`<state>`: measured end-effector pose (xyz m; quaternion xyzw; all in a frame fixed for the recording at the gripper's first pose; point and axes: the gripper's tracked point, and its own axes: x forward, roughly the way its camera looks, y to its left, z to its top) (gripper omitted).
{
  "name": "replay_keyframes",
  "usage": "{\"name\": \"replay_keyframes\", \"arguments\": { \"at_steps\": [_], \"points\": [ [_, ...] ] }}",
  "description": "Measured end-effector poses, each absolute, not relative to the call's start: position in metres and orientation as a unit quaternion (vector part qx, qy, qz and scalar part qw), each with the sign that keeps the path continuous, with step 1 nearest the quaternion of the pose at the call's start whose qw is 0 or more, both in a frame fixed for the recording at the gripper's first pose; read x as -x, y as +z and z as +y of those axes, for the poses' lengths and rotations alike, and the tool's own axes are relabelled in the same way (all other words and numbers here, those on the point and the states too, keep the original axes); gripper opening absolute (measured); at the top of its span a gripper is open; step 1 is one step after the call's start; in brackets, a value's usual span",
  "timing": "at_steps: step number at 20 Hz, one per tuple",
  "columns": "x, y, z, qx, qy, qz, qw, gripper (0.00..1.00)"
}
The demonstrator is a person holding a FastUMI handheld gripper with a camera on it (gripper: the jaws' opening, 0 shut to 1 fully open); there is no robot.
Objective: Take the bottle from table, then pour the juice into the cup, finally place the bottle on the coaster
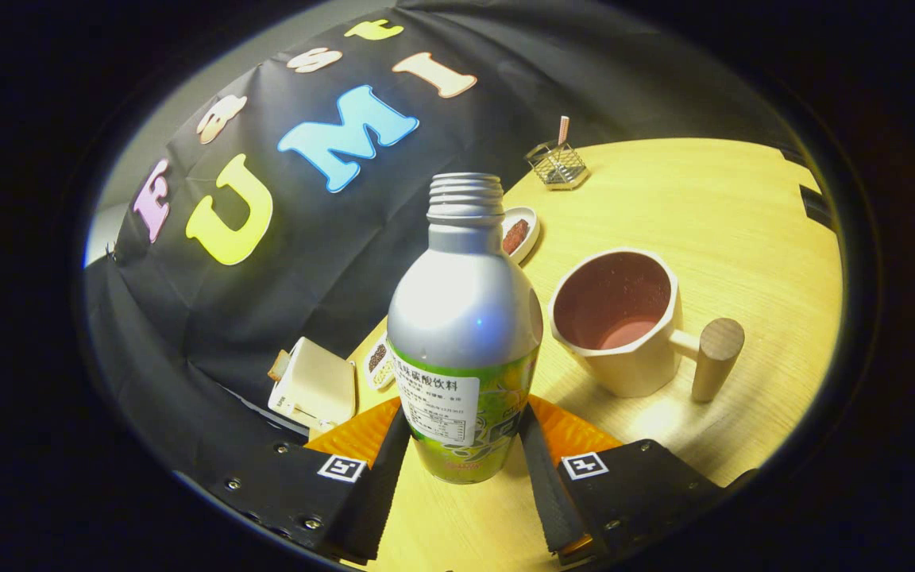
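Gripper view: at the bottom centre of the frame the gripper is seen with its two fingers set on either side of the bottle, pressing against the lower, labelled part of its body, so the bottle is held between them. The bottle is uncapped, with its threaded neck bare, and it appears tilted in the frame; whether its base rests on the tabletop or is lifted just off it cannot be told. Just to the right of the bottle, near the centre right of the frame, the cup is seen standing on the tabletop, its open mouth shown with a reddish inside and its round wooden handle pointing to the right. The cup is close to the bottle but apart from it. To the lower left, beside the left finger, a pale box-like object is found at the edge of the tabletop, with a small dish just beyond it. Behind the bottle's shoulder a small white dish holding something dark red is partly hidden. Farthest off, in the upper centre right, a wire holder with a stick in it is seen near the far edge of the tabletop, against the black cloth wall
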<state>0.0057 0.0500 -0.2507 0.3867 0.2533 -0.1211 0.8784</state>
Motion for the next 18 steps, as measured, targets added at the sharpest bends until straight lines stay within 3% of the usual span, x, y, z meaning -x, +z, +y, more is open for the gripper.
{"name": "replay_keyframes", "arguments": {
  "at_steps": [8, 18],
  "points": [
    [-0.006, -0.252, 0.041, -0.305, -0.161, 0.243, 0.907, 0.74],
    [-0.041, -0.254, 0.065, -0.182, -0.152, 0.245, 0.940, 0.76]
  ]
}}
